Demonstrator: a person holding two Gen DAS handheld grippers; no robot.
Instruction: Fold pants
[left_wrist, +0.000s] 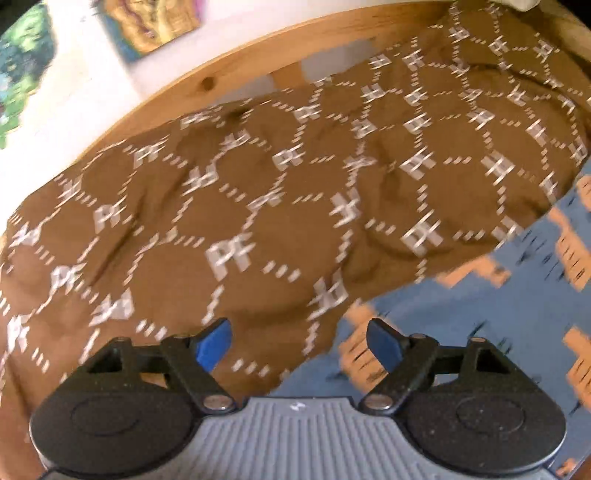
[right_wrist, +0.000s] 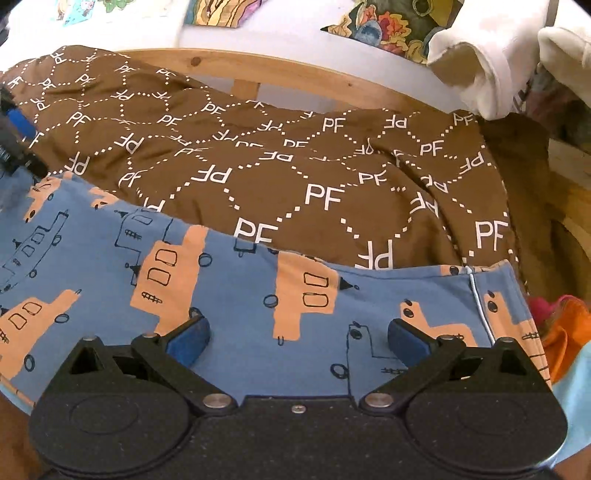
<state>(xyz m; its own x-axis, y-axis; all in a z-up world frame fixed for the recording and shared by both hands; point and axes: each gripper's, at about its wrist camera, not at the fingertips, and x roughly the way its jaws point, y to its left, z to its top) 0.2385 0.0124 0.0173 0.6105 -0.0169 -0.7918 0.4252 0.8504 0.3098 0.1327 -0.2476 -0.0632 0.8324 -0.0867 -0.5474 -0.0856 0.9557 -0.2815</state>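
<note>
The pants (right_wrist: 240, 295) are blue with orange boat prints and lie flat across a brown blanket (right_wrist: 295, 166) printed with white "PF" letters. My right gripper (right_wrist: 299, 334) hovers open over the pants near their right end, with a white seam (right_wrist: 476, 302) just right of it and nothing between its fingers. In the blurred left wrist view, my left gripper (left_wrist: 299, 339) is open above the line where the pants (left_wrist: 480, 314) meet the blanket (left_wrist: 258, 184), with only flat cloth below. One of its blue pads (right_wrist: 18, 122) shows at the far left of the right wrist view.
A wooden frame rail (right_wrist: 295, 77) runs behind the blanket, with a white wall and colourful pictures (right_wrist: 388, 29) beyond. A white garment (right_wrist: 487, 66) hangs at the upper right. Orange and pink cloth (right_wrist: 561, 332) lies just right of the pants.
</note>
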